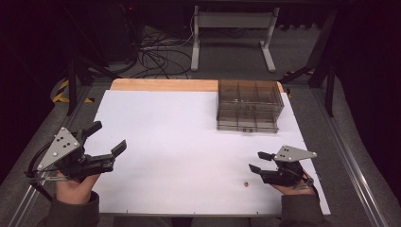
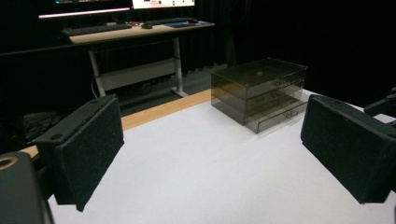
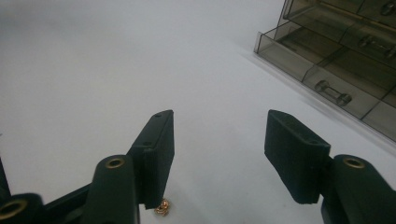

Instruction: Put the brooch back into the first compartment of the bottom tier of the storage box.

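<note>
small shiny gold-coloured knobbly metal piece (image 3: 162,207) lies on white matte tabletop (image 1: 189,142), just in front of right gripper (image 1: 256,161), near tabletop's front edge. right gripper's jaws spread, nothing between, black flat pads. left gripper (image 1: 109,137) spread wide, empty, felt-like black pads. smoky translucent plastic drawer box (image 1: 248,105), rectangular, stands at far right, well apart. bare wood strip (image 1: 165,84) along far edge.

Two tools over the counter (image 1: 189,142), left tool (image 1: 108,138) and right tool (image 1: 257,161); one small gold bead (image 1: 246,183) near the front edge; one smoky drawer box (image 1: 248,106) at the far right corner.
</note>
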